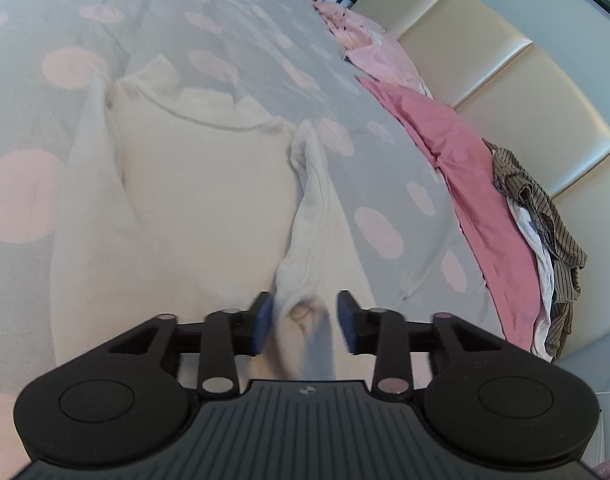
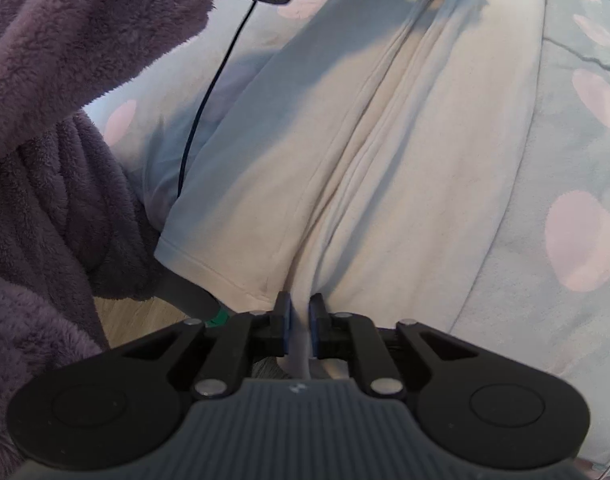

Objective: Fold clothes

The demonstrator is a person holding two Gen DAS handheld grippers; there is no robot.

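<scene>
Left wrist view: left gripper stands spread, the cream top's sleeve loose between its pads on the spotted bedspread. Right gripper nearly pinches the hem; slack cloth could slip, spoiling the fold.

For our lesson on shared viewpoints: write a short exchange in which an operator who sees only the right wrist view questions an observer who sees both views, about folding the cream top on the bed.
Operator: My picture cuts off the far end of the fold. What is happening there?
Observer: The left gripper stands open, with a sleeve of the cream top lying between its parted pads.
Operator: Are other clothes waiting?
Observer: Yes, a striped brown garment lies on pink bedding beside the headboard.
</scene>
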